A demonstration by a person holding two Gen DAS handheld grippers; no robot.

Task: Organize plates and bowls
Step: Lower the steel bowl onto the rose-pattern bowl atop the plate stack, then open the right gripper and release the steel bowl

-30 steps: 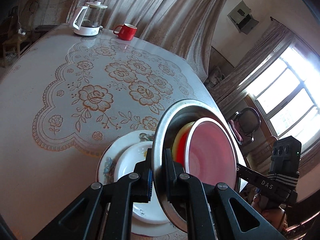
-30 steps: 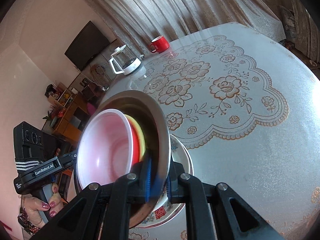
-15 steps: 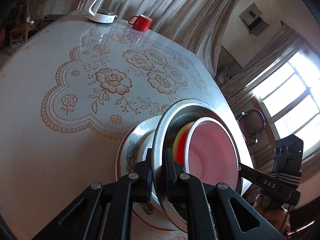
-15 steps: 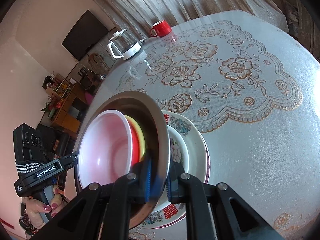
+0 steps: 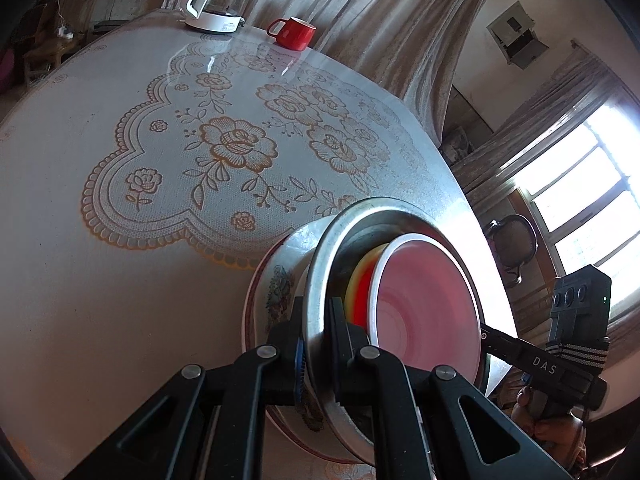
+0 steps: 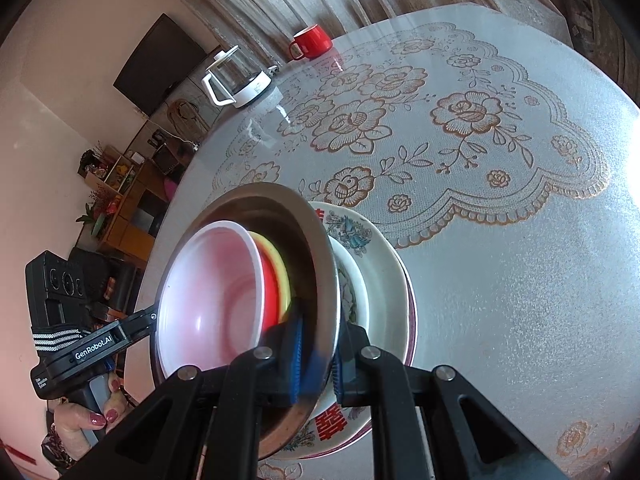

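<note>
1. Both grippers have come down since the earlier frames, bringing the steel bowl [image 5: 320,280] closer over the stacked plates [image 6: 384,280], which now sit larger and nearer beneath it.
2. Nearest the left camera, the left gripper [image 5: 318,344] pinches the steel bowl's rim, one finger inside, one outside.
3. Across from it, the right gripper [image 6: 318,344] pinches the opposite rim the same way; a hand [image 6: 86,420] grips the left handle in that view.
4. Nested inside the steel bowl are a pink bowl [image 5: 424,312], a red bowl [image 6: 270,288] and a yellow bowl [image 6: 280,268].
5. Just behind the steel bowl lie the floral plates on the lace-patterned round table [image 5: 120,280].
6. Far across the table stand a red mug [image 5: 294,32] and a glass kettle [image 5: 218,4], with curtains [image 5: 360,20] beyond.
</note>
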